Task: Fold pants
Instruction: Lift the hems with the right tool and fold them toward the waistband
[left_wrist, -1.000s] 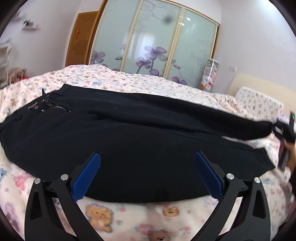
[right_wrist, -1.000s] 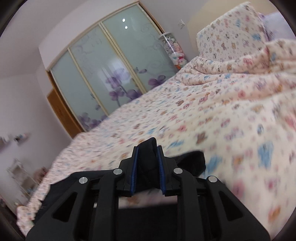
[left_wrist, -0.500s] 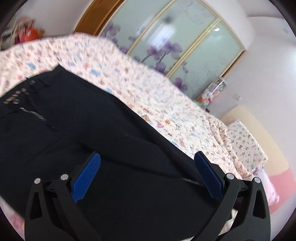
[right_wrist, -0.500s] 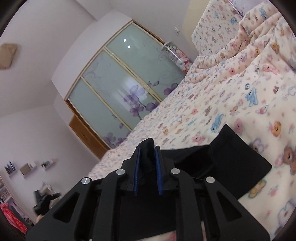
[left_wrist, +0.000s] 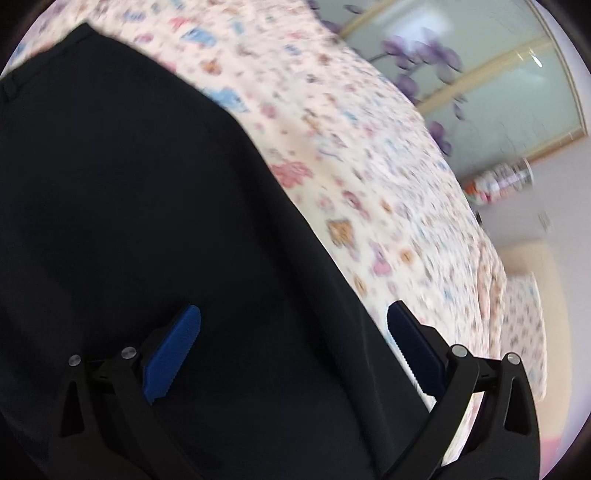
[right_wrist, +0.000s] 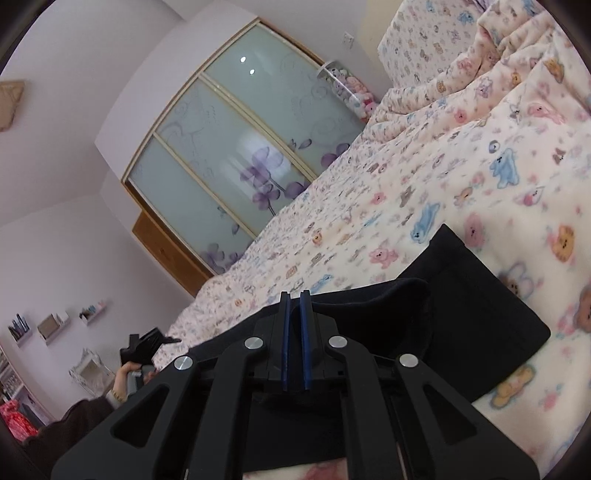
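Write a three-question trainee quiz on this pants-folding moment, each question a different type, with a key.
1. True or false: the right gripper has its jaws closed on black fabric of the pants.
2. Multiple choice: the left gripper is
A. clamped on the waistband
B. open, jaws spread over the pants
C. gripping the bedspread
3. Fill in: the pants lie on a bedspread printed with cartoon ____.

Key: 1 true; 2 B; 3 animals (bears among them).
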